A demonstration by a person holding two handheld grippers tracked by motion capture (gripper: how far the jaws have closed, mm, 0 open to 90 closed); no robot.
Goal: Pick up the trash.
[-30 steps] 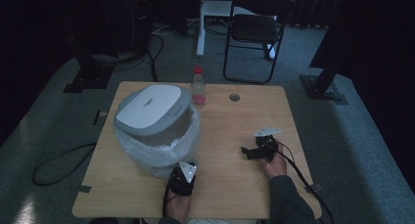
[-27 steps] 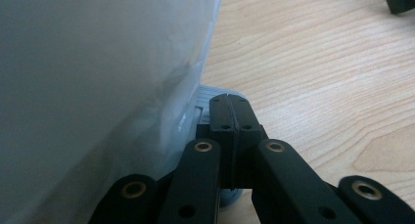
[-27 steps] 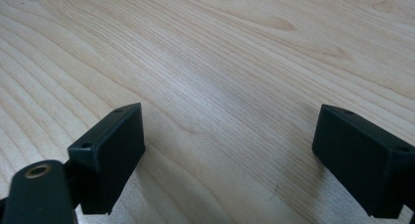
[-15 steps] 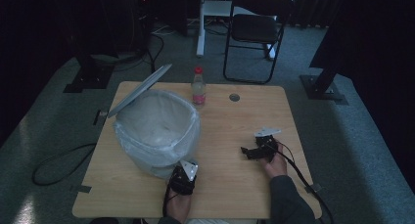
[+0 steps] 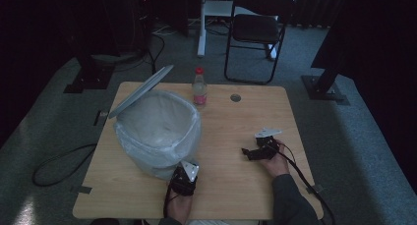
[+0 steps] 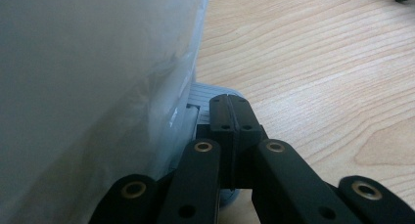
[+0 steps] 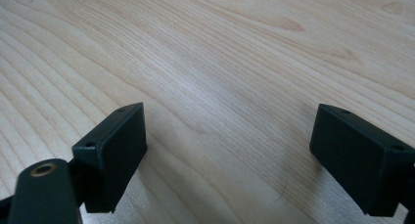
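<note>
The pedal bin (image 5: 156,131), lined with a clear plastic bag (image 6: 88,87), stands on the left part of the wooden table (image 5: 236,185) with its lid (image 5: 140,91) tilted up at the far left side. The left gripper (image 6: 230,104) is at the near foot of the bin with its jaws clenched together, the tips resting on the grey pedal (image 6: 205,94). The right gripper (image 7: 227,145) lies on the table well to the right of the bin, jaws released and wide apart with nothing between them, and a bottle (image 5: 198,86) stands just behind the bin.
</note>
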